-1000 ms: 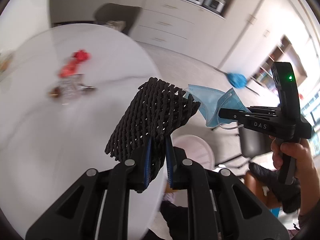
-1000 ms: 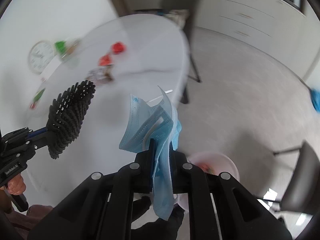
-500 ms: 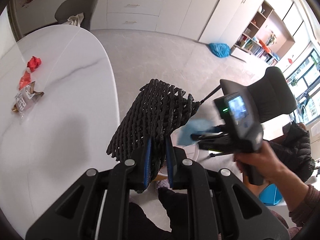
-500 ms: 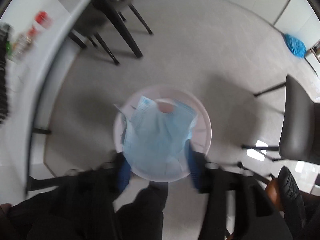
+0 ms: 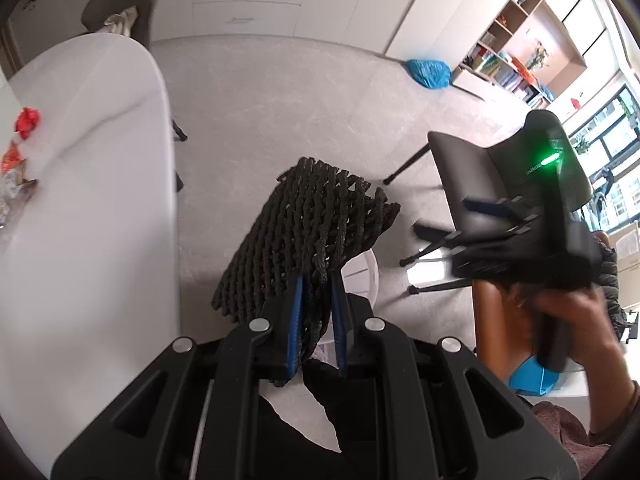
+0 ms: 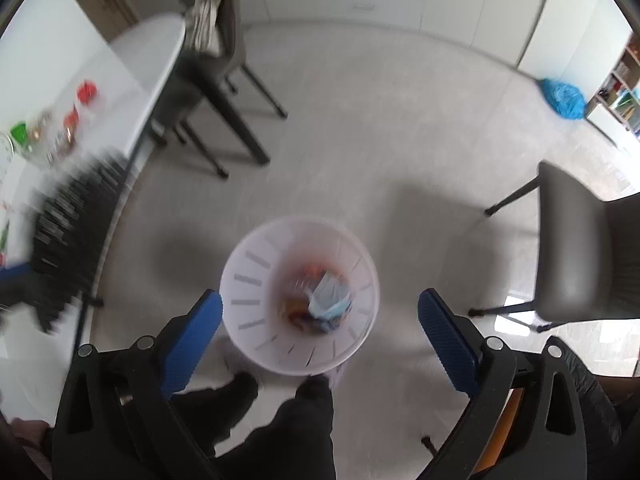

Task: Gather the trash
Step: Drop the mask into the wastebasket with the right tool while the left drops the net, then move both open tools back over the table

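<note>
Over the white bin (image 6: pixel 240 280), look at the right gripper (image 6: pixel 320 298): jaws opening wide, nothing between them. Find the blue mask (image 6: pixel 330 300) down inside the bin, on top of other scraps. Count that drop as done, most likely.

Now think about the left gripper (image 5: pixel 316 280): shut tight on the black net (image 5: pixel 312 216), with the net sticking up past the blue pads. Bring that hand right above the middle of the bin before letting go. Go low, so the light net cannot float off to the floor. Open wide, since the net looks rough and may cling to a pad. Mind the other hand, close by on the right.

From the right wrist view, see straight down into the bin and what lies in it, but only a blurred dark shape for the net. From the left wrist view, see the grip on the net clearly, just an edge of the bin behind it, and more trash on the table (image 5: pixel 80 200), like a red scrap (image 5: pixel 27 122).
</note>
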`<state>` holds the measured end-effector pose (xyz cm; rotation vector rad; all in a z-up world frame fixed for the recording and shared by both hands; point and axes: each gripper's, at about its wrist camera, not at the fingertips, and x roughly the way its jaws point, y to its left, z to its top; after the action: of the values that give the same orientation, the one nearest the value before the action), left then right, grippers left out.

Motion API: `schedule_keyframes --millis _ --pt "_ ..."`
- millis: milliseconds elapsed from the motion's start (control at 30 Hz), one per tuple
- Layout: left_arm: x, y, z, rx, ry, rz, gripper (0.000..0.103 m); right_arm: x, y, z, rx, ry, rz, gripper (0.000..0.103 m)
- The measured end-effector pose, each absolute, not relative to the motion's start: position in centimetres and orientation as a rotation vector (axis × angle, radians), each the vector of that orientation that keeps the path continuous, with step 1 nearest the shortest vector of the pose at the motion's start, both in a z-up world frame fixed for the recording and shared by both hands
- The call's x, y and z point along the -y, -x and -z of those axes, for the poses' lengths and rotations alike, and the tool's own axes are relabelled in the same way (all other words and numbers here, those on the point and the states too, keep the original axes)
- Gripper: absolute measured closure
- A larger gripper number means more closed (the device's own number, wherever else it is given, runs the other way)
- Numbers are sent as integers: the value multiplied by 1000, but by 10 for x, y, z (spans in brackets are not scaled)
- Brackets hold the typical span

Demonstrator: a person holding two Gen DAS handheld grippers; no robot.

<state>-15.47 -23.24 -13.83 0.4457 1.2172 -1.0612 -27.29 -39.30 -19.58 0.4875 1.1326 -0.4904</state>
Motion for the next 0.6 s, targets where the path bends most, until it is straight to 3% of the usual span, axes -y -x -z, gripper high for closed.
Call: schedule_keyframes --millis 67,100,133,200,333,600 --pt "245 159 148 -1261 -452 1093 84 402 281 179 -1100 -487 505 3" --pt "252 161 154 -1283 -448 1093 65 407 285 171 -1083 -486 510 3" --pt "254 163 157 -1291 -449 1085 36 411 288 165 -1070 -486 511 3" --pt "263 167 159 -1269 -468 1051 18 421 295 154 -1034 -490 515 3" --pt "279 175 153 -1224 -505 1043 8 438 304 143 -988 -547 505 3" --pt "282 176 136 -1185 -489 1004 8 448 305 140 -995 -545 496 3"
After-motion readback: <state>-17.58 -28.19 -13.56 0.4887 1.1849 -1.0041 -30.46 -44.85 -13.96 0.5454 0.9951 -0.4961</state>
